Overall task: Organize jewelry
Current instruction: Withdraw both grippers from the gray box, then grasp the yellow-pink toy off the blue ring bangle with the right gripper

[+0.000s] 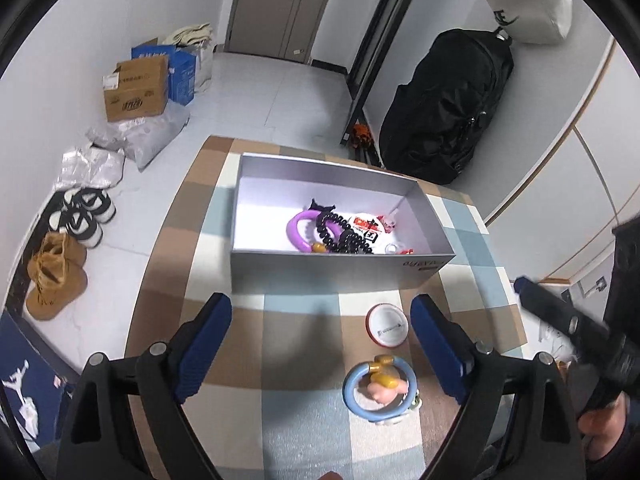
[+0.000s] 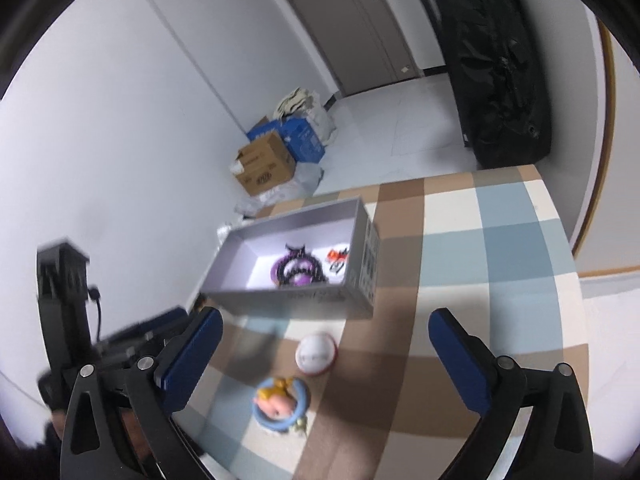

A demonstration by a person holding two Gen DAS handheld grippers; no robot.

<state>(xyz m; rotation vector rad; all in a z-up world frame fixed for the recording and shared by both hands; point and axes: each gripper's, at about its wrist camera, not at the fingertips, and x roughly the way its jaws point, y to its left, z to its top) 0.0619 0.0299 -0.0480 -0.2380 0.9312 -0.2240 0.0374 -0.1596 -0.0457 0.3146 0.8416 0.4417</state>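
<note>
A grey open box [image 1: 340, 270] [image 2: 296, 300] stands on the checked table. It holds a purple ring [image 1: 298, 226], a black bead bracelet [image 1: 344, 236] [image 2: 298, 268] and a red-and-white badge [image 1: 370, 226]. In front of it lie a round white badge with a red rim [image 1: 388, 326] [image 2: 316, 354] and a blue ring with a pink-and-yellow charm [image 1: 380, 392] [image 2: 280, 402]. My left gripper [image 1: 322, 344] is open and empty above the table, the blue ring near its right finger. My right gripper [image 2: 326, 358] is open and empty above both loose items.
The checked tablecloth [image 1: 296, 364] [image 2: 480, 264] covers the table. On the floor to the left are cardboard boxes [image 1: 136, 88], bags and shoes [image 1: 56, 276]. A black bag [image 1: 448, 108] leans at the back right. The right gripper's body [image 1: 576, 332] shows in the left wrist view.
</note>
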